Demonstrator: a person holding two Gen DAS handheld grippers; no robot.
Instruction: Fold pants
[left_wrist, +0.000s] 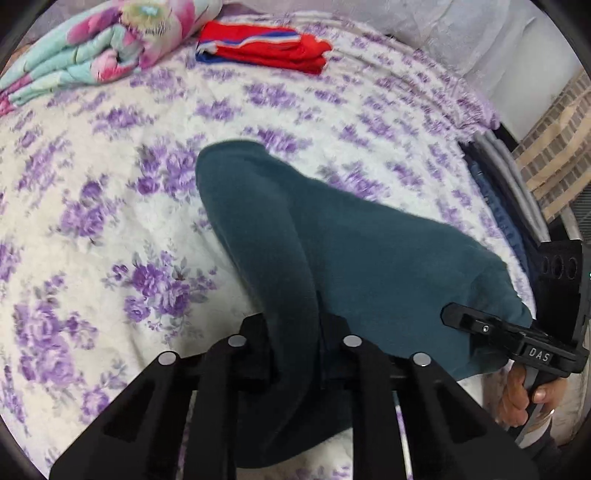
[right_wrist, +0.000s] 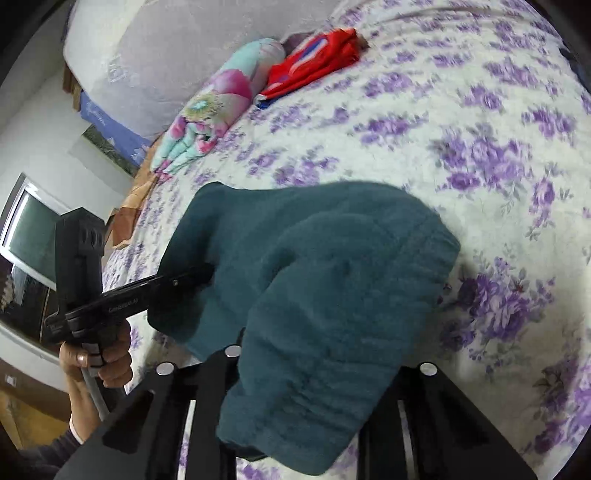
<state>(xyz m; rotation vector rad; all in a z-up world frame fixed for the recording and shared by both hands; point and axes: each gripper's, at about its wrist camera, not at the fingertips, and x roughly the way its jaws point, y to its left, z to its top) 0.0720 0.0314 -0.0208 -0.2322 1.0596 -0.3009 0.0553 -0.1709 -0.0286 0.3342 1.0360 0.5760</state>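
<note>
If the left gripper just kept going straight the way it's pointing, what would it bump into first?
The teal pants: the left gripper is already shut on a fold of them, and the fabric stretches ahead along its line. Beyond that lies the purple-flowered bedspread. The gripper points downward, so it would probably press cloth into the bed, though depth is unclear.

pants (left_wrist: 354, 251) on bed (left_wrist: 110, 206), blanket (left_wrist: 92, 48) behind
</note>
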